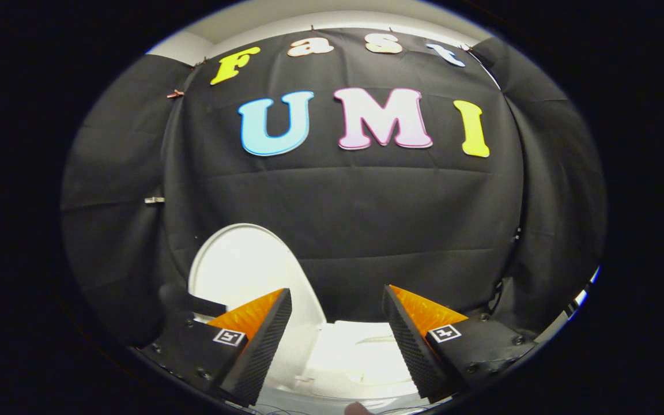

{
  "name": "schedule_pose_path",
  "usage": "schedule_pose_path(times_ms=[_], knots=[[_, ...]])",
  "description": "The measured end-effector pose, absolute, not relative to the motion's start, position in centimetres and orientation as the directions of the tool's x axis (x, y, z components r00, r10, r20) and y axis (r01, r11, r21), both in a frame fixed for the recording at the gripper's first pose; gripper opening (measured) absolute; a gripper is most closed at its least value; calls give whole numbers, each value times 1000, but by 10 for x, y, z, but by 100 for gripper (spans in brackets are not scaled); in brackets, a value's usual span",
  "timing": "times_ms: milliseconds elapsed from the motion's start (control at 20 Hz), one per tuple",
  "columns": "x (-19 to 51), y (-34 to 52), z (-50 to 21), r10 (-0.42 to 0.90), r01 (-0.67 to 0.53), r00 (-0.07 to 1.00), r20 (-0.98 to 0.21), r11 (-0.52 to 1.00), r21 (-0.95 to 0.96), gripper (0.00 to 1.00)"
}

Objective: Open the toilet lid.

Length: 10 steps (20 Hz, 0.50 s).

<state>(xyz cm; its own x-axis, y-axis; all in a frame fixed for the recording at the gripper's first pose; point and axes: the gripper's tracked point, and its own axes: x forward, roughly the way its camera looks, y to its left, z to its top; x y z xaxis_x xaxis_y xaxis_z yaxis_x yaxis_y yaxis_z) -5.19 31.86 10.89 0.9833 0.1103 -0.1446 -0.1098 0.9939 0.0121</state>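
Beyond my left finger, at about eleven o'clock, the toilet lid (pixel 240 271) stands raised, white and oval, leaning back against the black cloth wall (pixel 366 219). My gripper (pixel 336 300) points level toward that wall, fingers spread wide and grasping nothing. Between them, at six o'clock, sits the white toilet top (pixel 355 357).

Staged demo booth, not a real bathroom: black cloth wall (pixel 366 219) draped all round, clipped up at top, w/ a white toilet (pixel 355 351) set against it.
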Motion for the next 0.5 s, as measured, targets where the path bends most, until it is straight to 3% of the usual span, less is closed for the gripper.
schedule_pose_path(times_ms=[500], knots=[[-7, 184, 81, 54, -57, 997, -63, 997, -50, 99]])
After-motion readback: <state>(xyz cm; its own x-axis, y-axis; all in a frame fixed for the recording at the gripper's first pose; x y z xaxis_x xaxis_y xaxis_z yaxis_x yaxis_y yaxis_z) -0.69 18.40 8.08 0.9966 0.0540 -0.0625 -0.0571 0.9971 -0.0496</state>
